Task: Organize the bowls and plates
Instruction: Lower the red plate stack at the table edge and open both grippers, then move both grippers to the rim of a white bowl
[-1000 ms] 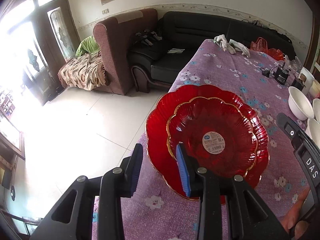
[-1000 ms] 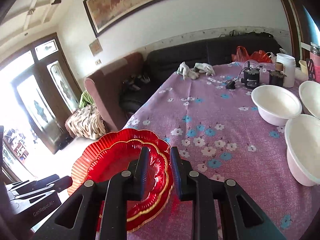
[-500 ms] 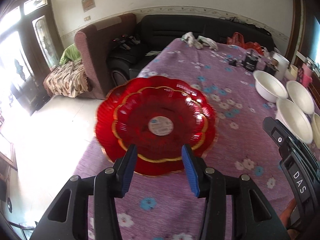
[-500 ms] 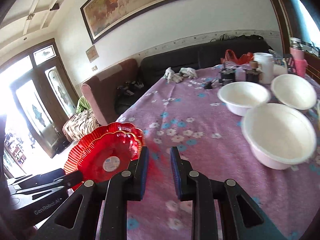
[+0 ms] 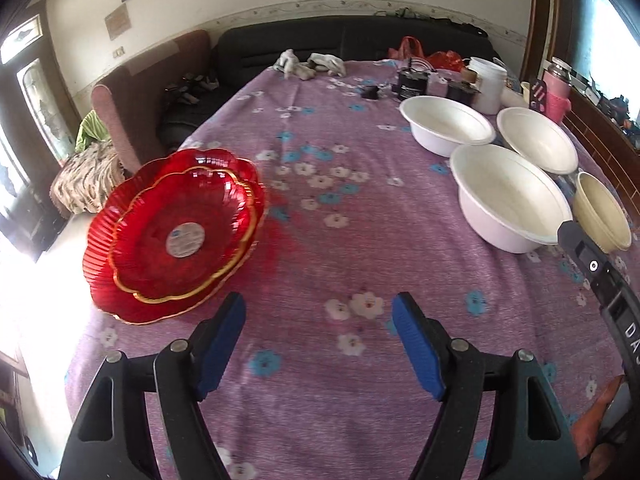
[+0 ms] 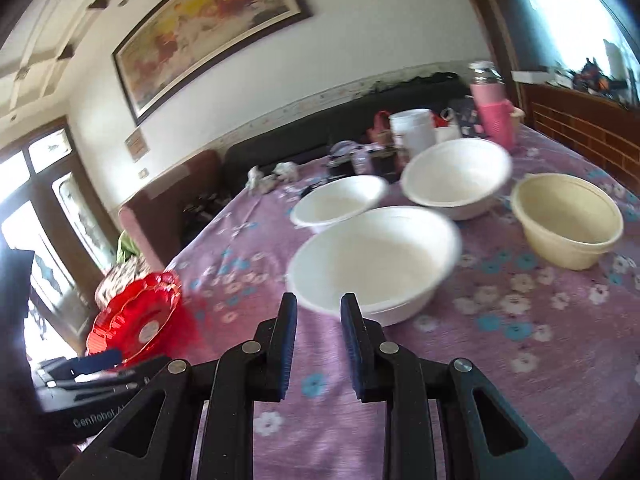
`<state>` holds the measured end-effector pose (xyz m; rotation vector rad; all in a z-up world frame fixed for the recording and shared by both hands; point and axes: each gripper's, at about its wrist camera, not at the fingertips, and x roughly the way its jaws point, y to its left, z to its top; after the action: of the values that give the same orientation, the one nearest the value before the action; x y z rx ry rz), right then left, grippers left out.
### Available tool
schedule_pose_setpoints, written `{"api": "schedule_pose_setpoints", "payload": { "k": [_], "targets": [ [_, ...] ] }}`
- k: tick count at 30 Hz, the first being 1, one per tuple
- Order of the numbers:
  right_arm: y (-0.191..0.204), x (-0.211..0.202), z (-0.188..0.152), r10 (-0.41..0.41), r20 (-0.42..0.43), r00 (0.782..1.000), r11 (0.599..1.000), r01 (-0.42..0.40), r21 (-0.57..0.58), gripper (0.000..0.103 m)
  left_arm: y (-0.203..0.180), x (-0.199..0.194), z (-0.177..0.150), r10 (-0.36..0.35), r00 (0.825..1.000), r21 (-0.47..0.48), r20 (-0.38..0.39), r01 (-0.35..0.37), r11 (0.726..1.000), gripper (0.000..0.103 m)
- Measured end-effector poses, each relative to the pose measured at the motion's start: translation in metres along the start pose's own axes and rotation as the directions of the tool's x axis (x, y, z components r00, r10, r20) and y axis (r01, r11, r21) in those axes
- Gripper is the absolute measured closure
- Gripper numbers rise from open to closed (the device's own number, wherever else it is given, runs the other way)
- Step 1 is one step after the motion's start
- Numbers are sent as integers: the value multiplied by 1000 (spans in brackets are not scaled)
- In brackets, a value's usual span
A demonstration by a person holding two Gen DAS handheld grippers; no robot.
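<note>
Two red scalloped plates [image 5: 176, 236] lie stacked at the table's left edge, the smaller one on top; they also show in the right wrist view [image 6: 136, 320]. Three white bowls [image 5: 508, 200] and a cream bowl [image 5: 600, 212] stand on the right side. My left gripper [image 5: 320, 320] is open and empty above the purple cloth, to the right of the plates. My right gripper [image 6: 318, 312] is open with a narrow gap, empty, just in front of the nearest white bowl [image 6: 372, 256]. The cream bowl [image 6: 568, 220] stands to its right.
The purple flowered tablecloth [image 5: 320, 240] covers the table. At the far end stand a white jar [image 5: 486, 84], dark small devices [image 5: 412, 84], white cloths [image 5: 312, 64] and a pink flask [image 6: 492, 108]. A sofa and armchair stand beyond the left edge.
Both grippers have swung right, away from the red plates and toward the bowls. The left gripper's jaws have opened wider. The plates stay stacked at the left edge.
</note>
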<state>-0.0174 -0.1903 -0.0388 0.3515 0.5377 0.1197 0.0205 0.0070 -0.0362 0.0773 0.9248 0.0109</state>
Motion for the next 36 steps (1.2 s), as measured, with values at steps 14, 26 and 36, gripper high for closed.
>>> {"api": "schedule_pose_setpoints", "payload": {
  "k": [14,26,36],
  "targets": [
    [-25,3,41,-11,30,999,1000,10,23,74,-21,15,36,-3,1000,8,-5,3,1000,28],
    [-31,48,96,13,-30,999,1000,-12,28,65,-25,36,110,29,999,-16,35,-28,999,28],
    [-54,118,148,184,-234,955,972,-141,186,60,-28,75,176,52,999,-19,6,-52,998,23]
  ]
}}
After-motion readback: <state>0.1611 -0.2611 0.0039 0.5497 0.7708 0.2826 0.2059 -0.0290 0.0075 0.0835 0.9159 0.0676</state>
